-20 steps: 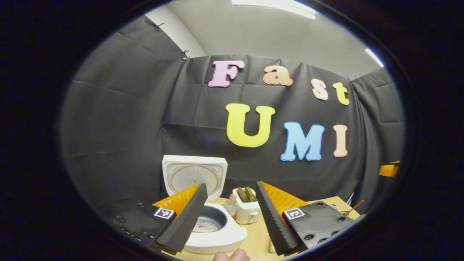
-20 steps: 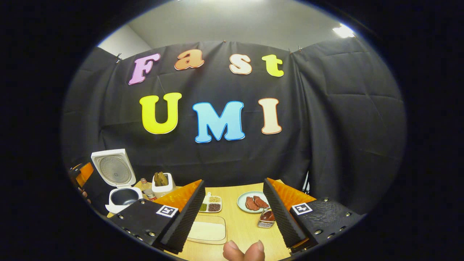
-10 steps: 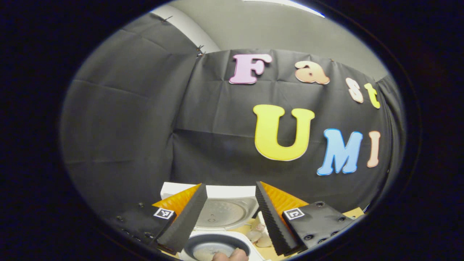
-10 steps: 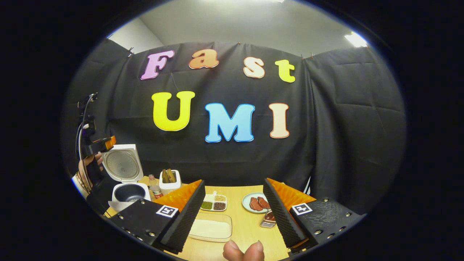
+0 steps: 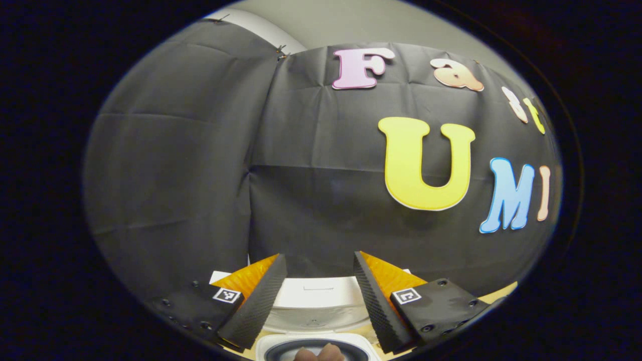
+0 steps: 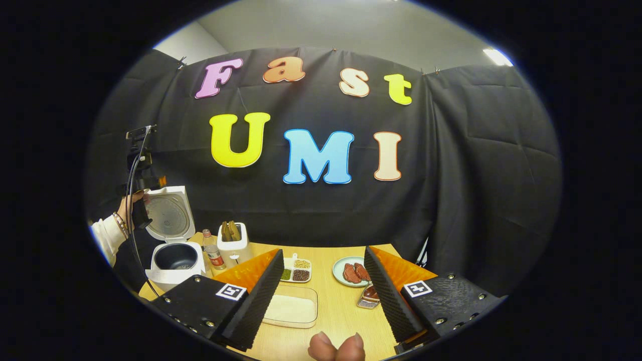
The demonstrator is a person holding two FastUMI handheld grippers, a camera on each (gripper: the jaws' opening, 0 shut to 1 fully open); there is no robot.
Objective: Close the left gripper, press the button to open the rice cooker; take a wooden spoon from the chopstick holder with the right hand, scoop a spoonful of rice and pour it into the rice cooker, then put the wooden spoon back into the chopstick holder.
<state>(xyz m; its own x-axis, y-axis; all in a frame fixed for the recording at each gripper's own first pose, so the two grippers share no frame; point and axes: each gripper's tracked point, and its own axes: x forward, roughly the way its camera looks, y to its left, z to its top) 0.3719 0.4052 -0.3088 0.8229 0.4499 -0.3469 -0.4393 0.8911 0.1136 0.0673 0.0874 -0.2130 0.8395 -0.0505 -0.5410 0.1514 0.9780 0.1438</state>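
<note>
Two grippers open, grasping nothing: left gripper (image 5: 320, 296) above white rice cooker (image 6: 175, 258), lid up, at 9 o'clock; right gripper (image 6: 321, 296) idle. Wooden spoons in white chopstick holder (image 6: 233, 246) at 10 o'clock. Judgement: approach handle from above, clench firmly before lifting.

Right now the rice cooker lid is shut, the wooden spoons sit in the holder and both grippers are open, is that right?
Not quite: the lid is up, standing open above the rice cooker, as the right gripper view shows. The wooden spoons do sit in the holder, and the left gripper and right gripper are open.
</note>
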